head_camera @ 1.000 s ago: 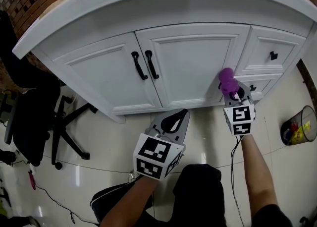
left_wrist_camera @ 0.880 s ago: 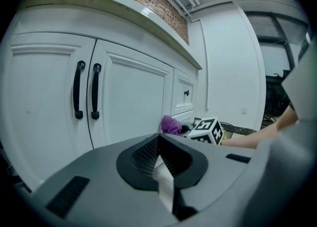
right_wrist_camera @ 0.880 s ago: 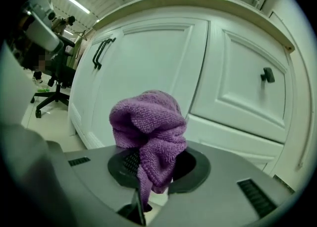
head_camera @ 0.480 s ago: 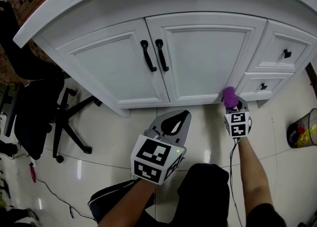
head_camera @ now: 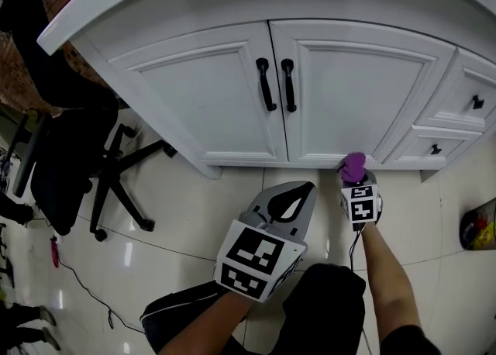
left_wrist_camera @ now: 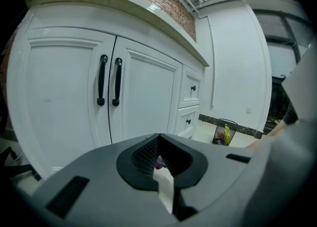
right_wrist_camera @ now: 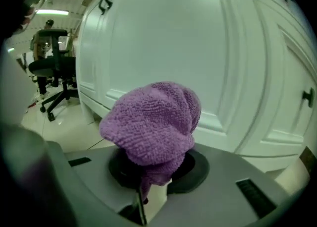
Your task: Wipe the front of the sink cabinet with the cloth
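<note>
1. Two containers of note. A wire-mesh bin [head_camera: 479, 225] sits at 4 o'clock in the head view, cut by the frame edge, w/ yellow and red scraps inside. In the left gripper view the same bin [left_wrist_camera: 224, 133] shows a yellow wrapper.
2. Sink cabinet [head_camera: 232, 105]: both doors and both small drawers are shut, so contents can't be seen.
3. Cabinet is white, smooth, w/ recessed panels and a curved countertop rim above. Two black bar handles [head_camera: 277, 84] stand side by side at the door seam. There is one black knob per drawer, the upper knob [head_camera: 477, 102] at 3 o'clock of the handles.
4. Cloth [head_camera: 354, 166] is purple terry w/ a nubby weave, bunched into a rounded lump. It sits at 5 o'clock of the handles, down at the foot of the right-hand door by the base rail. Whether it presses on the wood can't be told for sure.
5. Right gripper [head_camera: 357, 181] has its jaws clamped on the cloth's [right_wrist_camera: 153, 122] lower tail, and the lump bulges out past the tips.
6. Left gripper [head_camera: 294, 194] has its jaws pressed together, nothing between them. It hangs over the floor at 6 o'clock of the doors, clear of the cabinet.
7. Floor [head_camera: 178, 214] is glossy pale tile. A black office chair [head_camera: 70, 152] on castors is at 9 o'clock, and brick wall shows at 11 o'clock.
8. Vs 1 s ago, the cloth has come down the door from about mid-height beside the drawers to the base rail. The left gripper is in much the same spot, shut as before.
</note>
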Action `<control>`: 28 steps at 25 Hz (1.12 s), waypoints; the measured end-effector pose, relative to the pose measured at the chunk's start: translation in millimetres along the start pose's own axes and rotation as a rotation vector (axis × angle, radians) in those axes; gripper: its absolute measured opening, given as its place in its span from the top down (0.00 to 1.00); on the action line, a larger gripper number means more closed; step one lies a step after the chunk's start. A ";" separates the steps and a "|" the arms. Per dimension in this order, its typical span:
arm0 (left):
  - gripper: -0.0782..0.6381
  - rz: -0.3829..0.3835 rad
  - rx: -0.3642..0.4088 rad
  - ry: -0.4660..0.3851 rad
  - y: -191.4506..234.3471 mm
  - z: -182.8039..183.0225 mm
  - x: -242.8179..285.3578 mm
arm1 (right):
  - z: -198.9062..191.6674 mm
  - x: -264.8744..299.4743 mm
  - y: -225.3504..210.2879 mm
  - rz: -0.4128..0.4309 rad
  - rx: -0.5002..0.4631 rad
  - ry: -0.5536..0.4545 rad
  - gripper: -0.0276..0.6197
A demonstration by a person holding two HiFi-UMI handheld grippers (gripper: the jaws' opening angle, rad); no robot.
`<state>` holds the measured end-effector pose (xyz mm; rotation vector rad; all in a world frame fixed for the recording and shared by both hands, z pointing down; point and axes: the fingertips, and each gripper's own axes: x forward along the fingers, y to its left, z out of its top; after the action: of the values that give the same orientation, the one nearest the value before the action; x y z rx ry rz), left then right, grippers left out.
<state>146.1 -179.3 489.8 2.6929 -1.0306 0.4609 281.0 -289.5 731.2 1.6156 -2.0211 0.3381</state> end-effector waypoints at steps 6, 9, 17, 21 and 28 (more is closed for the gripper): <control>0.88 0.048 -0.018 0.000 15.8 -2.0 -11.8 | 23.6 14.3 64.0 0.125 -0.059 0.015 0.86; 0.88 0.076 -0.022 0.014 23.9 -7.3 -17.2 | 38.9 17.0 91.3 0.192 -0.074 0.007 0.86; 0.88 0.118 -0.025 0.022 34.8 -13.9 -29.0 | 93.3 5.5 136.1 0.354 -0.033 -0.068 0.86; 0.88 0.122 -0.024 0.015 34.8 -11.7 -30.1 | 131.6 -14.6 142.3 0.407 -0.043 -0.137 0.86; 0.88 0.102 -0.004 -0.026 26.0 5.2 -26.4 | 206.9 -65.2 123.7 0.387 -0.155 -0.248 0.87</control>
<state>111.0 -183.9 477.7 2.6586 -1.1793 0.4427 121.7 -307.6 539.7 1.2163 -2.4847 0.1151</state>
